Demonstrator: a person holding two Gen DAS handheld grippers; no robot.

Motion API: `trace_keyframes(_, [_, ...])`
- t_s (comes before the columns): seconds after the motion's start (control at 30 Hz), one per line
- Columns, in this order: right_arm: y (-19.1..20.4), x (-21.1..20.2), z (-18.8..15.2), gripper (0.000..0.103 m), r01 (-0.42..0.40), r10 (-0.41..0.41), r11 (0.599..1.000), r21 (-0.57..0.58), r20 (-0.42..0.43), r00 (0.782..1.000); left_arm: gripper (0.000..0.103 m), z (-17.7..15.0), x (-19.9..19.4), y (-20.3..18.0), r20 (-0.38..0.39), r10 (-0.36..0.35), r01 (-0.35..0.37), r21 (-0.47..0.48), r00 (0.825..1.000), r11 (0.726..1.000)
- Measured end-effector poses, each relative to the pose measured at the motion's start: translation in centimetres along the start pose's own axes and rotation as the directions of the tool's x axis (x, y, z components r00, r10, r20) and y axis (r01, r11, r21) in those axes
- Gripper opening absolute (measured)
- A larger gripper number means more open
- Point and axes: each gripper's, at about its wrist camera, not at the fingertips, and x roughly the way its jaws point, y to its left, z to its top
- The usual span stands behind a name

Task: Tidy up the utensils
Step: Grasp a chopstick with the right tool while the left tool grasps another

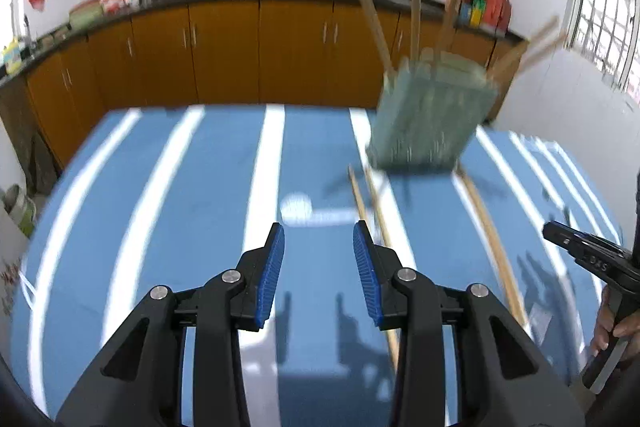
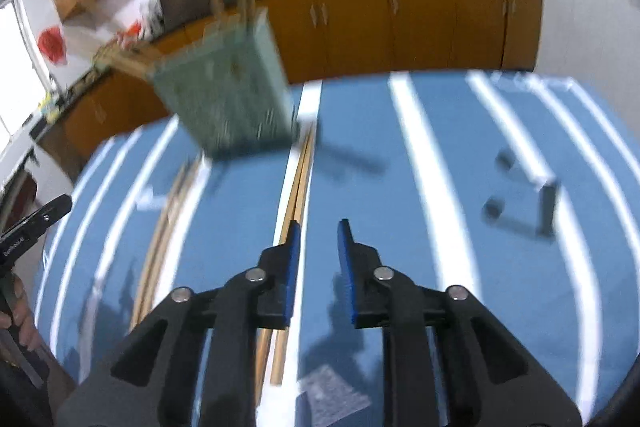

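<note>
A green slotted utensil holder stands on the blue, white-striped tablecloth with several wooden chopsticks upright in it. Two more chopsticks lie flat in front of it, and another pair lies beside them. My left gripper hovers open over the cloth, left of the near pair, with nothing between its blue pads. My right gripper is open by a narrow gap and empty. The near pair runs just under its left finger. Both views are blurred.
Orange kitchen cabinets under a dark countertop run behind the table. A small dark object, too blurred to identify, sits on the cloth at the right. Each gripper shows at the edge of the other's view, right gripper, left gripper.
</note>
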Motion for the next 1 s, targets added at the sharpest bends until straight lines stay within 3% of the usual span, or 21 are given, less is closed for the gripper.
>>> trace_keyframes(0.13, [0.9, 2.0, -1.5, 0.016, -0.016, 0.016, 1.0, -0.007, -0.057, 0.998, 0.037, -2.5, 1.4, -0.8, -0.061, -0.029, 0.029, -0.001, 0.998, 1.0])
trace_keyframes(0.33, [1.9, 3.3, -2.0, 0.016, -0.003, 0.001, 1.0, -0.028, -0.079, 0.997, 0.037, -4.3, 2.4, -1.0, -0.103, -0.066, 0.064, -0.018, 0.993, 0.998])
trace_keyframes(0.57, [2.0, 3.3, -1.7, 0.008, 0.067, -0.07, 0.995, -0.073, -0.046, 0.996, 0.037, -4.9, 3.1, -1.4, -0.124, -0.093, 0.09, -0.029, 0.988, 0.996])
trace_keyframes(0.77, [-0.6, 3.0, -1.2, 0.007, 0.164, -0.163, 0.986, 0.023, -0.021, 0.986, 0.036, -5.3, 3.4, -2.1, -0.138, -0.113, 0.111, -0.02, 0.984, 0.994])
trace_keyframes(1.0, [-1.6, 2.7, -1.3, 0.008, 0.176, -0.176, 0.984, 0.032, -0.016, 0.984, 0.026, -5.6, 3.9, -3.1, -0.158, -0.114, 0.117, 0.01, 0.981, 0.993])
